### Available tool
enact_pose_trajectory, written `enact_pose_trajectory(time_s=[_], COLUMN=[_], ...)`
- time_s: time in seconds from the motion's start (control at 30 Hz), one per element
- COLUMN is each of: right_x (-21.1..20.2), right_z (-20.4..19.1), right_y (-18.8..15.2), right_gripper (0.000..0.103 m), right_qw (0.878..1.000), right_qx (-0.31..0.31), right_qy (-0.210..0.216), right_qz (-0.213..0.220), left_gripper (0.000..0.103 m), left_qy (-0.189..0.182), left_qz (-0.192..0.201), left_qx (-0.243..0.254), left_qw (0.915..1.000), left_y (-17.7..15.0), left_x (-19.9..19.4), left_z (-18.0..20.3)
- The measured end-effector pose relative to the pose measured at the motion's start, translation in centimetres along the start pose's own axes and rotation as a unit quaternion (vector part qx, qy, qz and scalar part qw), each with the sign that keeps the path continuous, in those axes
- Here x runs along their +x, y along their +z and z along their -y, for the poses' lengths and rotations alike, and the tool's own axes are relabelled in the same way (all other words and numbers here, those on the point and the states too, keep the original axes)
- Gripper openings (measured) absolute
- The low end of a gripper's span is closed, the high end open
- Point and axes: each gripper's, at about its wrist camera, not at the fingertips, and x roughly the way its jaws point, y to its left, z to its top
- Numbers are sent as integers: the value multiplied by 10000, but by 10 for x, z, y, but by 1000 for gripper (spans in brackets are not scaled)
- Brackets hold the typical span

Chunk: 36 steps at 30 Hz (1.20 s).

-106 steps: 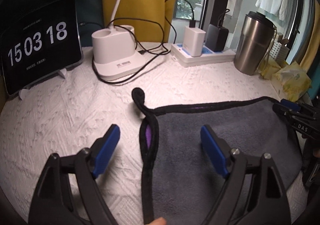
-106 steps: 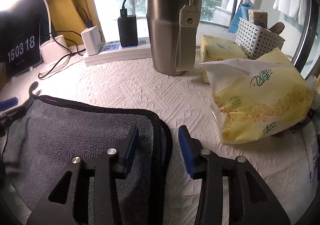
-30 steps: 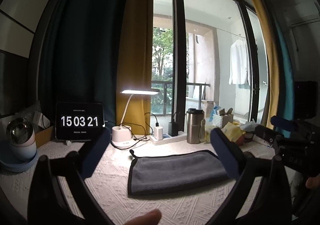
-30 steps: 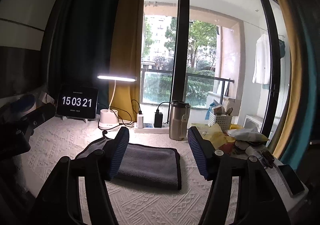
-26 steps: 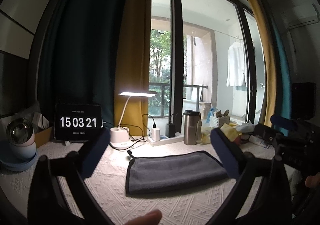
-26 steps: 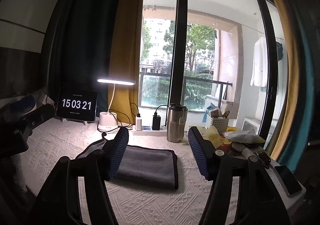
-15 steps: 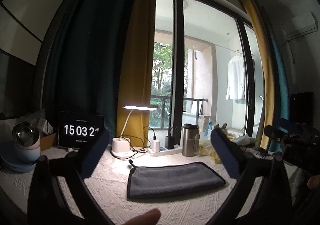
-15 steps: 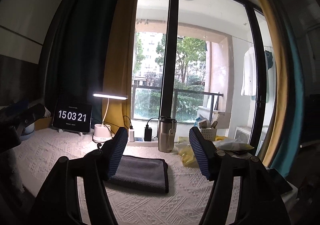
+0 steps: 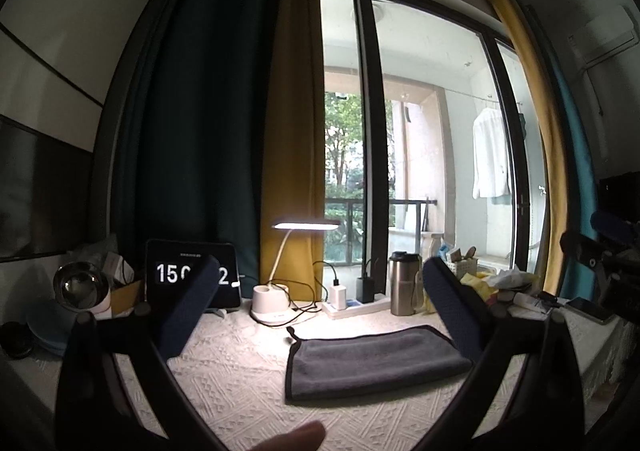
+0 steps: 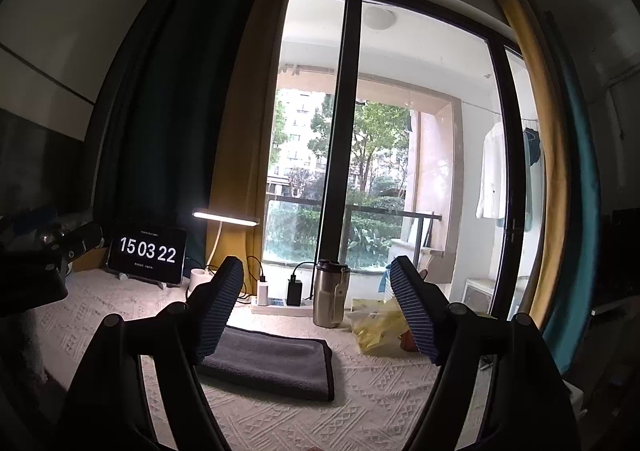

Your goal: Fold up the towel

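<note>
Grey towel (image 9: 376, 361), left wrist view: folded flat on the white textured tablecloth (image 9: 240, 383), near the lamp base (image 9: 270, 305) and steel tumbler (image 9: 405, 283). My left gripper (image 9: 320, 311) is spread wide, empty, well above the cloth.

Right wrist view: same towel (image 10: 268, 361), black-edged, lying before the power strip (image 10: 280, 305); my right gripper (image 10: 320, 311) gapes wide, holding nothing, well clear. Fold looks complete, I judge. Risk: a low return pass could snag the hem and undo the layers, or knock the tumbler (image 10: 330, 293).
</note>
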Motion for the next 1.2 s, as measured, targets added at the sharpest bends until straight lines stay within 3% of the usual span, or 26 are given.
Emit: enact_pose_trajectory(time_s=[1.2], right_x=[6], right_z=[1], right_y=[-5], right_gripper=[79], right_qw=[9996], right_qx=[133], right_qy=[48], right_qz=[-265], left_gripper=[102], left_qy=[-35], left_qz=[-254], left_qx=[-9], left_qw=[9997], left_y=[-7], left_x=[4], left_z=[2])
